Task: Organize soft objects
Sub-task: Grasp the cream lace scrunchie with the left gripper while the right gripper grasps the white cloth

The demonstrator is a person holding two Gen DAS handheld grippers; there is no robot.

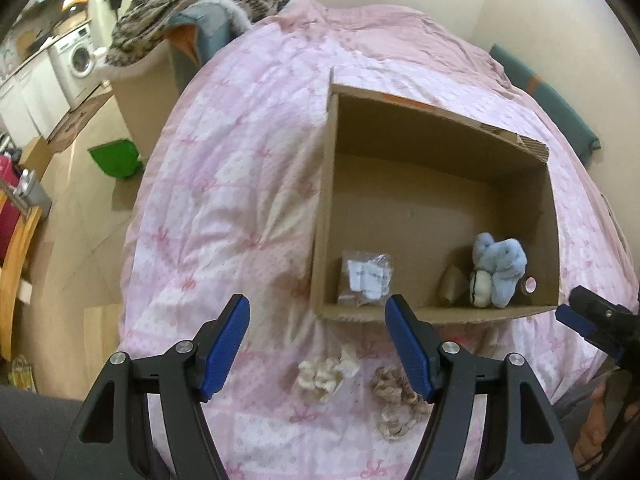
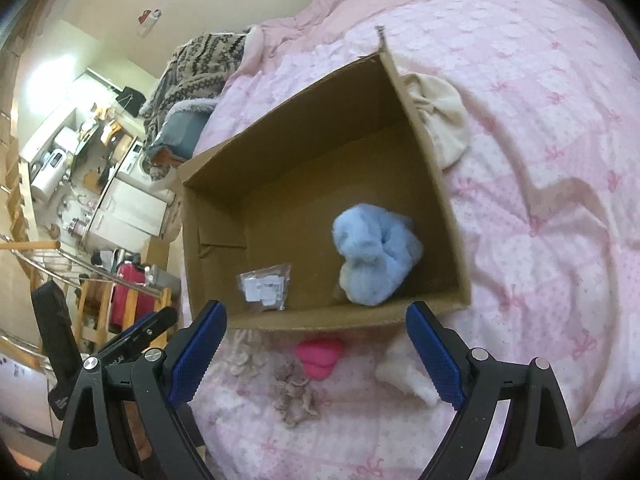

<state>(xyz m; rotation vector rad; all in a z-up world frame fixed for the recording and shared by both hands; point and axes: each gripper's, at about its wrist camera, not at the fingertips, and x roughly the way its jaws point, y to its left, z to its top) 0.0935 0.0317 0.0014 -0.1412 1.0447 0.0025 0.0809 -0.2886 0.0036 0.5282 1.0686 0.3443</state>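
Note:
An open cardboard box (image 1: 436,136) (image 2: 424,132) lies on the pink bedspread. Inside it are a fluffy light-blue soft item (image 1: 500,266) (image 2: 374,254) and a clear packet with a white label (image 1: 366,276) (image 2: 266,286). In front of the box lie a cream scrunchie (image 1: 326,372), a beige scrunchie (image 1: 396,400) (image 2: 294,396), a pink soft item (image 2: 320,356) and a white fluffy item (image 2: 404,374). My left gripper (image 1: 318,344) is open above the cream scrunchie. My right gripper (image 2: 316,354) is open above the pink item; it also shows in the left wrist view (image 1: 592,314).
A cream hat (image 2: 440,116) lies right of the box. A patterned blanket (image 1: 200,4) is heaped at the bed's far left. The bed edge drops to the floor on the left, with a green bin (image 1: 116,158) and a washing machine (image 1: 78,60).

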